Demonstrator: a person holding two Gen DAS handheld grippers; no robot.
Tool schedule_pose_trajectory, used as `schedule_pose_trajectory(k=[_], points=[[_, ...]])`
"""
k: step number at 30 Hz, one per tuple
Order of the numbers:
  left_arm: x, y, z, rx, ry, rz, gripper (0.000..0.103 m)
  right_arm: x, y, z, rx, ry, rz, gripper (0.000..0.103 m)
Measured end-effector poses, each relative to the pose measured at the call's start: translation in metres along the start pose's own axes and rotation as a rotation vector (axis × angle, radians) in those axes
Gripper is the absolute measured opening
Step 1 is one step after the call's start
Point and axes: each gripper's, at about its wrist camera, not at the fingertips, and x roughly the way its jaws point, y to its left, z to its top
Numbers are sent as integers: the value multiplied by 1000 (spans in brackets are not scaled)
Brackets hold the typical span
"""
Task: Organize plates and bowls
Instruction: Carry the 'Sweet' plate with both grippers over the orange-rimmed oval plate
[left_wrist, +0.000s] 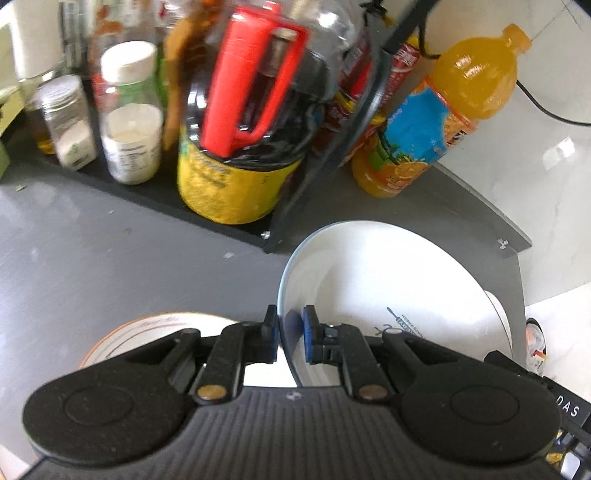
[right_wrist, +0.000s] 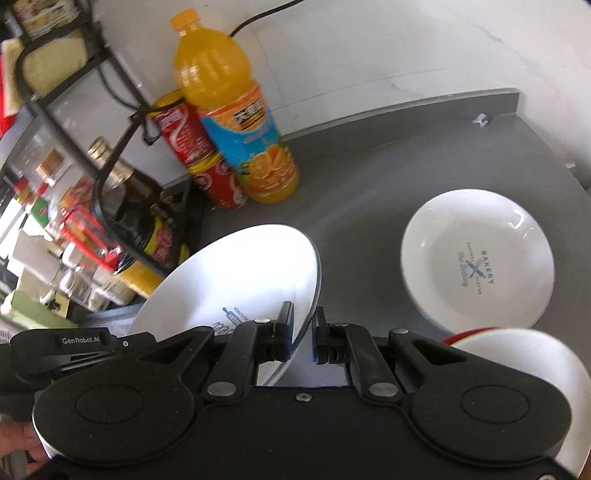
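A white plate with a dark print hangs tilted above the grey counter. My left gripper is shut on its left rim. On the opposite rim my right gripper is shut as well. The left gripper's black body shows at the left edge of the right wrist view. A second white plate printed "BAKERY" lies flat on the counter to the right. A white bowl with a red edge sits near it, and an orange-rimmed plate lies under my left gripper.
A black wire rack with jars, a white-capped bottle and a big yellow-labelled bottle with a red handle stands at the back. An orange juice bottle and red cans stand beside it by the white wall.
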Motion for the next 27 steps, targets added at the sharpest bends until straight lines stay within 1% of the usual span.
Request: schedule_pose_trajectory(k=[8,14,22,27], points=[[-24,24,-20,-38,-22,23,11,-11,17,-18,-41,14,34,9],[-43,43,-41,-74,-42,40,11,-18,31,-31,-76,27,63,9],[-61,70,-68,-123,-48,81,11,-21,46,-55,-106,65,99,9],[-67,86,-85,-157,-43,101,11,-23,55,-64,-135,85,111,9]])
